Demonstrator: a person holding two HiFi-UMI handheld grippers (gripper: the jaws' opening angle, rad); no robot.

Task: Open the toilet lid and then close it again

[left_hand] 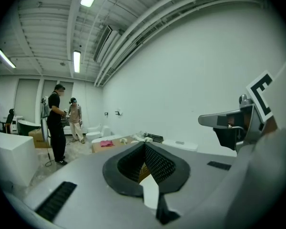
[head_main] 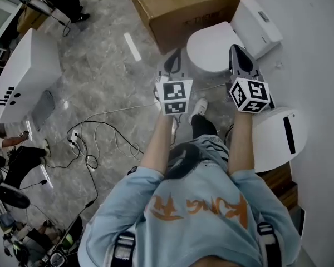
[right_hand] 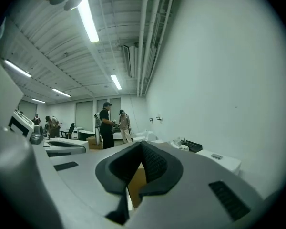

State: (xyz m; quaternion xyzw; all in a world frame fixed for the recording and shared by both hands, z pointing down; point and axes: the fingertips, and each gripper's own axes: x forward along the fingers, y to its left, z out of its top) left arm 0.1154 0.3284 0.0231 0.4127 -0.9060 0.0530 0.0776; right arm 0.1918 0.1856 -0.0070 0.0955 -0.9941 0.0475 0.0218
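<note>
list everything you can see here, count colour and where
toilet: one, white, lid down, against the wall ahead of the grippers
cardboard box: one, brown, on the floor beside the toilet
rounded fixture: one, white with a black slot, at the person's right
boxy unit: one, white, on the floor far left
cables: several, black and white, loose on the grey floor
people: at least two, far end of the room
left gripper: one, grey, shut, empty
right gripper: one, grey, shut, empty
</note>
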